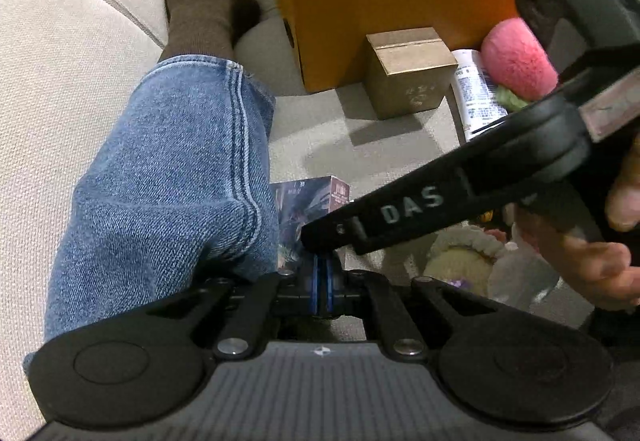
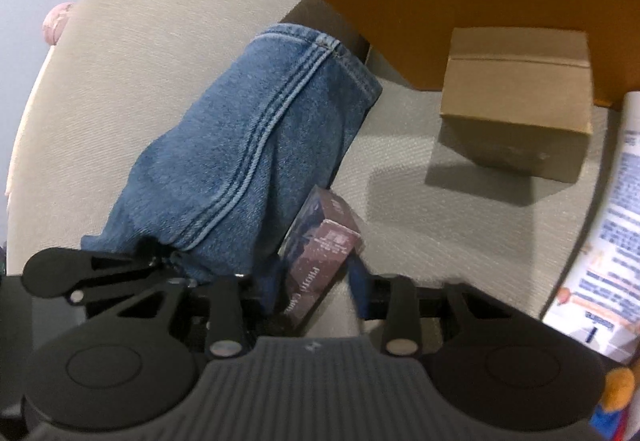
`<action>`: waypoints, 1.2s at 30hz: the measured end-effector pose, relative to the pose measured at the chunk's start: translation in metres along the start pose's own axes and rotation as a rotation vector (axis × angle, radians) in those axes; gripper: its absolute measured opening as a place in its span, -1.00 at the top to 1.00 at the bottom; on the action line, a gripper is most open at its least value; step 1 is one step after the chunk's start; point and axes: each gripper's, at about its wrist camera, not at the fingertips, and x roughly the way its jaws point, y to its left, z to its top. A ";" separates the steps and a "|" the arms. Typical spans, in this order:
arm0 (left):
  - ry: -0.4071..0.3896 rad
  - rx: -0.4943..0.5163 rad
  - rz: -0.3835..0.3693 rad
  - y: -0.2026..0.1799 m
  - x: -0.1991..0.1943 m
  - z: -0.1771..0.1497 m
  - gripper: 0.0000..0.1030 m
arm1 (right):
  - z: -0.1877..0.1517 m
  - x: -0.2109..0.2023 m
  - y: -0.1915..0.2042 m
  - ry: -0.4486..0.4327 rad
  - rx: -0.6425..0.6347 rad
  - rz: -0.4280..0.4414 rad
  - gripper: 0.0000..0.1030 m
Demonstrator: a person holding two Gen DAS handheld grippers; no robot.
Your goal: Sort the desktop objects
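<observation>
Sorting is at an early stage, judging by the layout: several objects lie loose on the grey woven surface and only a few flat items show inside the orange box (image 1: 400, 5) at the far side.

Right gripper (image 2: 316, 291): jaws parted, blue pads straddling the printed card box (image 2: 320, 253), which stands tilted against the denim leg (image 2: 248, 161) at the near left. Contact between pads and carton cannot be confirmed; no firm grip is evident.

Left gripper (image 1: 323, 289): blue pads pressed together, nothing between them. It sits just behind the same card box (image 1: 308, 209), with the right tool crossing in front.

Remaining to sort:
- kraft cube box (image 1: 408, 73), matte cardboard, rigid, square edges, touching or just beside the orange wall.
- white tube (image 1: 476, 93), smooth plastic, printed, lying flat to the right of the cube.
- pink plush (image 1: 516, 57), fuzzy, rounded, soft, at the far right.
- cream knitted item (image 1: 464, 257), near right, partly hidden.

Card box: glossy printed carton, small, rectangular, light by appearance.
</observation>
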 end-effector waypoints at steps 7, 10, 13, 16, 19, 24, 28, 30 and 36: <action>-0.052 0.018 -0.036 -0.005 -0.009 -0.005 0.56 | -0.005 -0.011 -0.006 -0.025 0.033 -0.007 0.43; -0.082 0.048 -0.039 -0.013 -0.013 -0.009 0.20 | -0.007 -0.029 -0.011 -0.062 0.054 -0.023 0.48; -0.107 0.081 -0.032 -0.022 -0.014 -0.012 -0.02 | -0.008 -0.046 -0.021 -0.106 0.084 -0.054 0.49; -0.127 0.122 -0.026 -0.032 -0.010 -0.011 -0.03 | -0.007 -0.056 -0.034 -0.134 0.135 -0.066 0.49; -0.142 0.197 0.005 -0.044 -0.005 -0.010 -0.03 | -0.007 -0.063 -0.050 -0.135 0.194 -0.058 0.49; -0.138 0.333 0.054 -0.064 0.011 -0.007 -0.03 | 0.002 -0.063 -0.054 -0.141 0.210 -0.046 0.50; -0.168 0.398 0.096 -0.077 0.014 -0.005 -0.03 | 0.002 -0.074 -0.055 -0.143 0.250 -0.025 0.53; -0.161 0.391 0.107 -0.077 0.017 -0.002 -0.05 | 0.002 -0.076 -0.054 -0.144 0.260 -0.027 0.53; -0.172 0.388 0.111 -0.079 0.019 -0.002 -0.05 | 0.009 -0.072 -0.061 -0.118 0.353 0.009 0.54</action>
